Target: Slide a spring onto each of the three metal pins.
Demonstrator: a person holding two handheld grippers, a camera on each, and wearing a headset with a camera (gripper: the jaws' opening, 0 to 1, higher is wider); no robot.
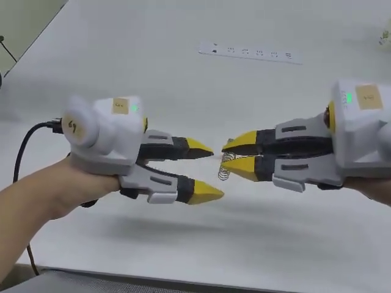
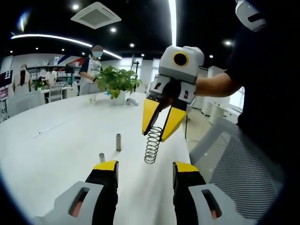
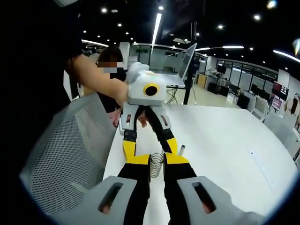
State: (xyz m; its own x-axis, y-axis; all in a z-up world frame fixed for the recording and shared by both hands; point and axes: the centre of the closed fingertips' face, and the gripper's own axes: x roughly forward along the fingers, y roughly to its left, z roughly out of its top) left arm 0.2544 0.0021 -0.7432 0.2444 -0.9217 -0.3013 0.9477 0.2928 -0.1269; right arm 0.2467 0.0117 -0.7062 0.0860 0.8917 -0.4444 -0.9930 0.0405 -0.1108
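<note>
1. One spring in the head view, pinched by its end in the right gripper at 3 o'clock, arm level in mid-air. Thin grip, so it could ping loose.
2. Left gripper view: left gripper jaws wide apart, empty, pin at 8 o'clock.
3. Right gripper view: grippers nose to nose.

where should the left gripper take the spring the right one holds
Take the free lower coils of the spring, below the right gripper, which pinches only its top end. The spring hangs clear of the table there. Come straight ahead with the left gripper, whose open jaws face it, and close across the coils from both sides.
</note>
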